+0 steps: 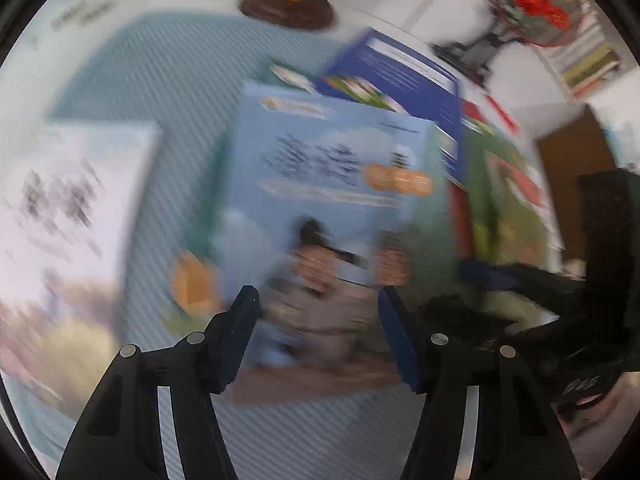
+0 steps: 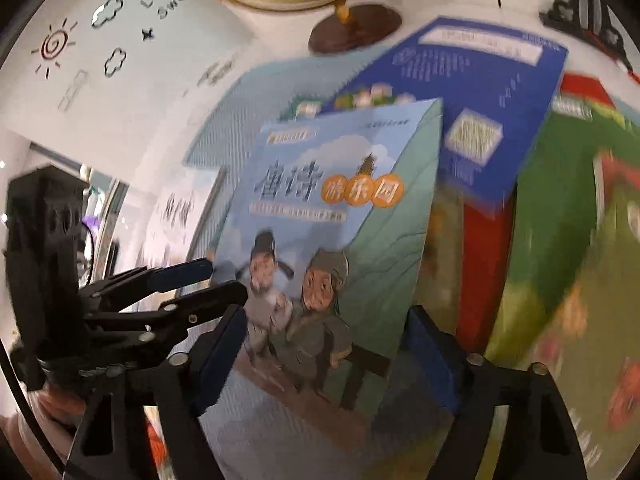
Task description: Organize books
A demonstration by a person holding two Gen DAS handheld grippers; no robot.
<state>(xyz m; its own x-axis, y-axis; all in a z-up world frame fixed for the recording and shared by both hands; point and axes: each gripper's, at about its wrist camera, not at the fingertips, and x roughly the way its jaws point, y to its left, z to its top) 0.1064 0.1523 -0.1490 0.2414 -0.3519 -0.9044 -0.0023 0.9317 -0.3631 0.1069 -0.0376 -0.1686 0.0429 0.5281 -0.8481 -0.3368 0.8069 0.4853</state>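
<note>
both jaws spread — glossy flat light-blue book (image 2: 332, 220) between.

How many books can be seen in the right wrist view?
4, perhaps more hidden. The light blue book lies between the tongs, the dark blue book behind it, the green book at right, and the white book at left.

A white worktop (image 2: 132, 120) is carrying a pale teal mat (image 1: 168, 92). Books are lying overlapped on the mat: a light blue book (image 2: 340, 208) on top, a dark blue book (image 2: 488, 92) beneath, a green book (image 2: 568, 216) beside them. A globe's brown base (image 2: 356, 28) is standing behind.
</note>
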